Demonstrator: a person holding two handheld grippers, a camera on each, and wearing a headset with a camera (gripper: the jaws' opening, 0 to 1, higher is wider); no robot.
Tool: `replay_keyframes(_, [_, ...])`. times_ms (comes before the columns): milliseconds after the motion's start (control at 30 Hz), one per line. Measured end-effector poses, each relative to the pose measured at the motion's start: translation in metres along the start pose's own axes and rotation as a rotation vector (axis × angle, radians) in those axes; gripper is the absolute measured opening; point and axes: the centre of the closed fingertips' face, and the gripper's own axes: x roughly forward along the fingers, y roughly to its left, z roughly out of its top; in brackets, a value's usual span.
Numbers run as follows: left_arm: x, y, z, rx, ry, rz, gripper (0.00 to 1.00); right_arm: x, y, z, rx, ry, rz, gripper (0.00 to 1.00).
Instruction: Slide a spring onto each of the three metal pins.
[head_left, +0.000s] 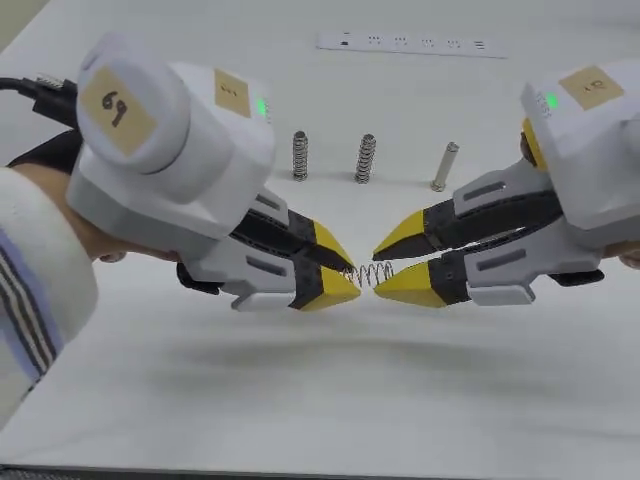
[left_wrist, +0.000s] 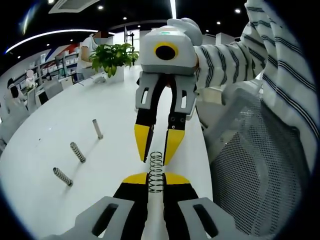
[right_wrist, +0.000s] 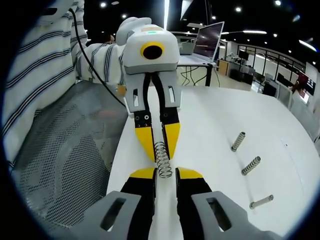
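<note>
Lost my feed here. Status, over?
Left gripper shut on spring. Right gripper open around its free end. Two pins sprung, third pin bare. Nothing blocking it.

"69" label (head_left: 116, 108) on left tool (head_left: 347, 275), "10" label (head_left: 590, 87) on right tool (head_left: 383, 268), both handwritten, small 2nd label (head_left: 231, 90) illegible

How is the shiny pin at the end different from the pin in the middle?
The middle pin wears a spring coiled around it, while the end pin is bare. The middle pin looks ridged and darker because of those coils, and the end pin looks smooth and shiny. What they share: both stand in the same row on the white table.
</note>
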Motion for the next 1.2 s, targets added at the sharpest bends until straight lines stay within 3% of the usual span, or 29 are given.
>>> replay_keyframes(667, [0.001, -0.001, 0.0, -0.003, -0.003, 0.0, 0.02, -0.002, 0.003, 0.004, 0.025, -0.021, 0.028, 0.09])
replay_keyframes(1200, [0.011, -0.001, 0.007, 0.008, -0.021, -0.011, 0.02, -0.01, 0.0, -0.006, 0.071, 0.049, 0.041, 0.09])
